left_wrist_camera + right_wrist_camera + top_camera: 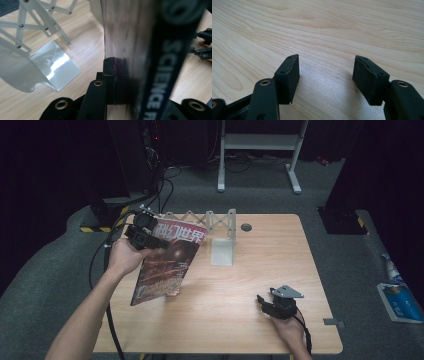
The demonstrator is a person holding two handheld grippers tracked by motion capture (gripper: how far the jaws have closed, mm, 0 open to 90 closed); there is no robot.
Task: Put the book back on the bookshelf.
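A magazine [167, 260] with a dark reddish cover hangs tilted over the left part of the wooden table [270, 255], its lower edge near the tabletop. My left gripper [145, 236] is shut on its top left corner, held up in a hand. In the left gripper view the magazine [130, 37] runs edge-on between the jaws, its spine lettering blurred and close. Near the front right of the table my right gripper [265, 302] rests low in a hand, open. In the right gripper view its fingertips [287, 75] stand apart over bare wood, gripper [325, 75] holding nothing.
A white scissor-lattice rack [205, 220] stands along the back of the table, with a clear plastic sheet [222, 251] curving down in front of it; both appear in the left gripper view, rack [32, 22] and sheet [47, 67]. A round grommet [246, 227] sits behind.
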